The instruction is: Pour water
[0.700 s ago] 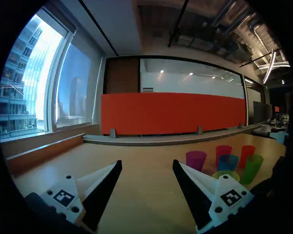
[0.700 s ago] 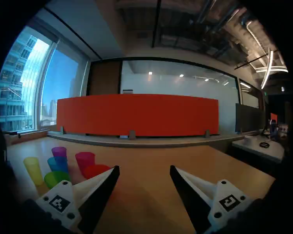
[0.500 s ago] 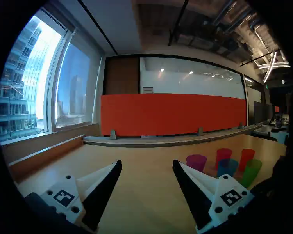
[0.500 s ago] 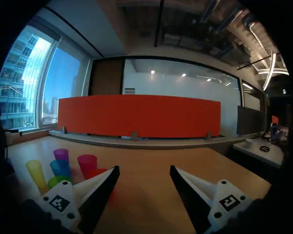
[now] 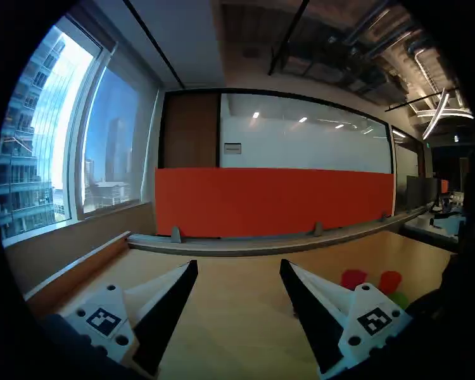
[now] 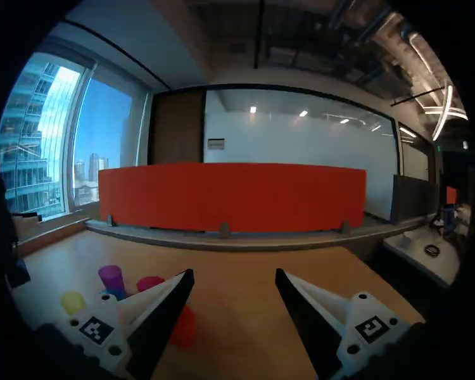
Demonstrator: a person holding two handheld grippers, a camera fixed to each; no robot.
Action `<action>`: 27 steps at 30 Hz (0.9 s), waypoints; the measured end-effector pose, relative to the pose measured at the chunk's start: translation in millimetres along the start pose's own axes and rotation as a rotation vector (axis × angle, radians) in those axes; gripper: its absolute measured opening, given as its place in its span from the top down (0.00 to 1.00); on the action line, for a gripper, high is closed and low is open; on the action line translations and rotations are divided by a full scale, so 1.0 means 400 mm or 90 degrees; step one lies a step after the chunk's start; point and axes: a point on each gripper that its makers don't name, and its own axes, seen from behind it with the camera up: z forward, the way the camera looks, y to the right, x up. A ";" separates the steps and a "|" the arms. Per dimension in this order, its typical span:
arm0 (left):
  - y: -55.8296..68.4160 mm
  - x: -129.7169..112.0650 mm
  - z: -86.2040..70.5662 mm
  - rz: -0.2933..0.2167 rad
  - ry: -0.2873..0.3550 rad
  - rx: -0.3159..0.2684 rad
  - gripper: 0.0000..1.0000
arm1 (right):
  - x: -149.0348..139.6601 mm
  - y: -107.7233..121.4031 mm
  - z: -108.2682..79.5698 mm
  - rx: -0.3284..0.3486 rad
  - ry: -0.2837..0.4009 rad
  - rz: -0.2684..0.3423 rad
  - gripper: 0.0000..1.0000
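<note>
left gripper [image 5: 237, 265]: white wedge fingers [image 5: 150, 296], black inner faces
right gripper [image 6: 234, 272]: identical build
tags [image 5: 104, 321]: black-and-white squares, ringed by screw holes [image 5: 121, 340]

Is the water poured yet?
Not yet. Nothing looks done: the left gripper and right gripper both have open jaws, holding nothing. The purple plastic cup and pink plastic cup stand untouched on the wooden table. Grabbing one and pouring are left.

an office: orange desk divider [image 5: 272, 201], glass-walled room [image 6: 301, 142], high-rise windows [image 5: 54, 158].
</note>
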 end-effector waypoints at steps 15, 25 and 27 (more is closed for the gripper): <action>0.056 0.208 0.025 0.009 0.005 -0.060 0.04 | 0.184 -0.005 0.002 0.012 0.009 0.002 0.00; 0.086 0.213 0.038 0.006 -0.018 -0.110 0.04 | 0.179 -0.058 0.001 0.082 0.001 0.006 0.00; 0.092 0.215 0.040 0.013 -0.020 -0.122 0.04 | 0.185 -0.076 -0.004 0.109 0.002 0.009 0.00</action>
